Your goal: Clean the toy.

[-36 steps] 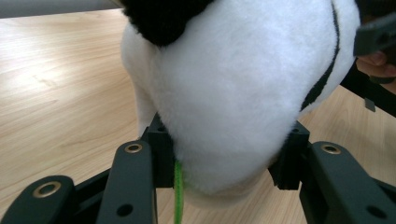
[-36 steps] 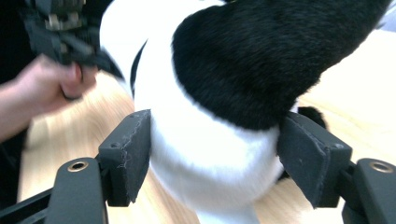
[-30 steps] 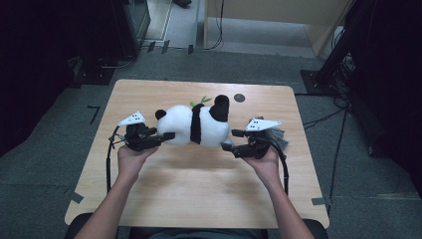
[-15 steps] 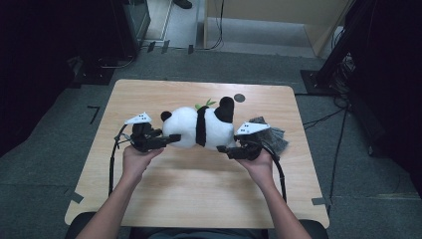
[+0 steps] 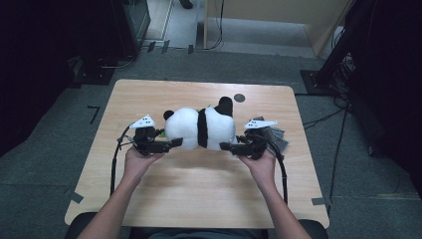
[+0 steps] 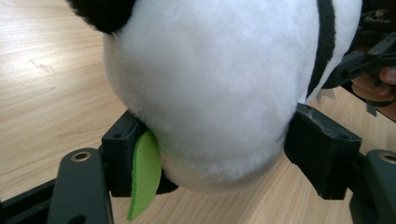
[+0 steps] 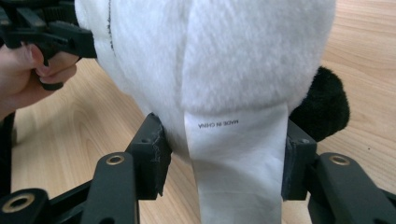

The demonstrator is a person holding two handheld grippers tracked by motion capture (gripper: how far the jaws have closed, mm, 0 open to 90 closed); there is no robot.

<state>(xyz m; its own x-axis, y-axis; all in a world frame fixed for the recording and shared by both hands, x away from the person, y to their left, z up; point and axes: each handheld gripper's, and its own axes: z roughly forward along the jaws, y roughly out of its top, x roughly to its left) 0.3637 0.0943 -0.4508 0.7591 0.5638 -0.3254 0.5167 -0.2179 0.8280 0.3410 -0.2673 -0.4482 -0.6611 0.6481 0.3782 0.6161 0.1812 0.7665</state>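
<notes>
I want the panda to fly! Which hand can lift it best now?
Probably the right. The right gripper has just been closing and pinches the plush panda at its rear, tag between its jaws. The left gripper has just been opening around the head, so its hold looks looser.

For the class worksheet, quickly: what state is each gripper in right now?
Left gripper: jaws just opening, plush panda between them, grip unclear.
Right gripper: closed on the panda's rear end and label.
</notes>
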